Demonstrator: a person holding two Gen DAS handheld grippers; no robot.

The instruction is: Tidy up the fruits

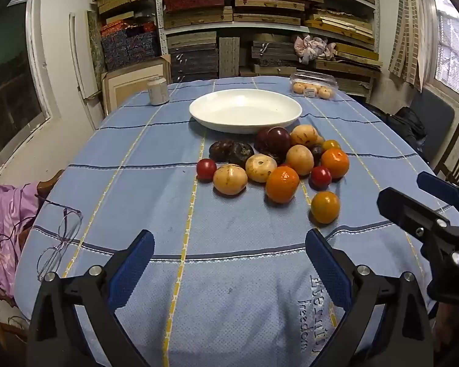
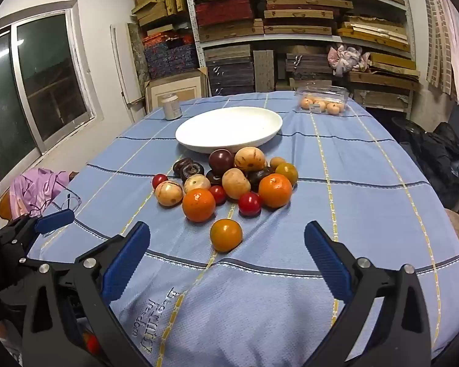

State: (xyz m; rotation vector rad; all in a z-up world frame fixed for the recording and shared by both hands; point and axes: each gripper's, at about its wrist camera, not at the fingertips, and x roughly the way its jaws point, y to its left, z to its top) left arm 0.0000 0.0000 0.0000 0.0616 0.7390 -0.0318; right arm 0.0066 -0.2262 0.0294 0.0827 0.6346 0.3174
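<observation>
A pile of fruit [image 1: 275,162] lies on the blue tablecloth [image 1: 168,189]: oranges, tan round fruits, small red tomatoes, dark purple fruits. The pile also shows in the right wrist view [image 2: 229,180]. A white plate [image 1: 244,110] stands empty just behind the pile, and it also shows in the right wrist view [image 2: 229,128]. One orange-green fruit [image 1: 325,207] lies apart, nearest me [image 2: 226,235]. My left gripper [image 1: 229,244] is open and empty above the near cloth. My right gripper [image 2: 226,238] is open and empty, with the lone fruit just ahead of its fingertips.
A metal can [image 1: 158,90] stands at the back left. A clear plastic box of small fruit [image 1: 313,87] sits at the back right. Spectacles [image 1: 61,238] lie at the table's left edge. Shelves of boxes [image 1: 260,24] stand behind; a chair [image 1: 456,159] is at the right.
</observation>
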